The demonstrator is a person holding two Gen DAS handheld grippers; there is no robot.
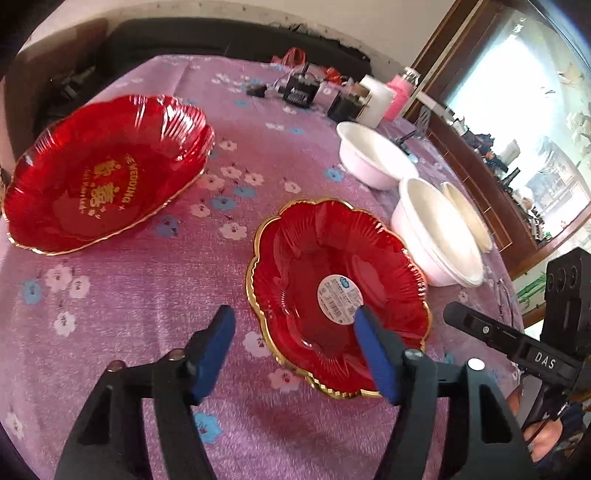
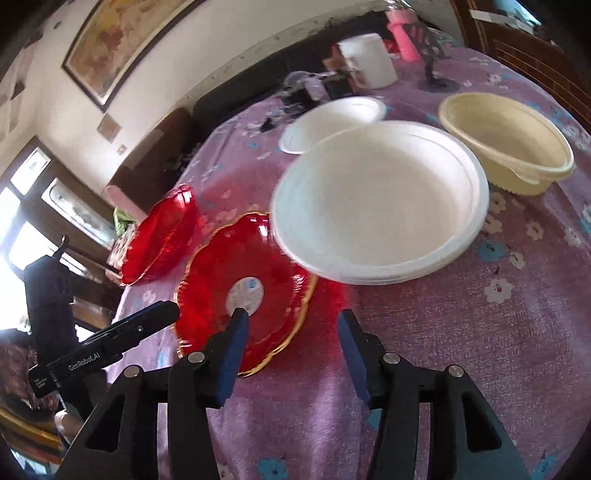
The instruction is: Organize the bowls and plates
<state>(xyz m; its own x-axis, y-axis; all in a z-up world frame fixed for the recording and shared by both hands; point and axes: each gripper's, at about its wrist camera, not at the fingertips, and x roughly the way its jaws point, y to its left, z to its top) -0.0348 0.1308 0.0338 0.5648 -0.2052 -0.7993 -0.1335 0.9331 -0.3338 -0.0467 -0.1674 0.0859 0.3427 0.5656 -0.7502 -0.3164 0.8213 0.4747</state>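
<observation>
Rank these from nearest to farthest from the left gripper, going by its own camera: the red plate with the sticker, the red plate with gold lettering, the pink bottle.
1. Red plate with the sticker: just ahead, right of centre.
2. Red plate with gold lettering: farther, on the left.
3. Pink bottle: at the table's far end, right.

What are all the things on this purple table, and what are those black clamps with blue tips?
Red plates: 2, red with gold rims; stickered one near the clamps, lettered one far left.
White bowls: 2; a stack beside the stickered plate, a single one behind.
Cream bowl: 1, beside the stack.
Tablecloth: 1, purple, flowered.
White container: 1, far edge.
Pink bottle: 1, far edge.
Dark clutter: uncountable, far edge.
Left gripper: black, blue pads, open.
Right gripper: the same, open.
</observation>
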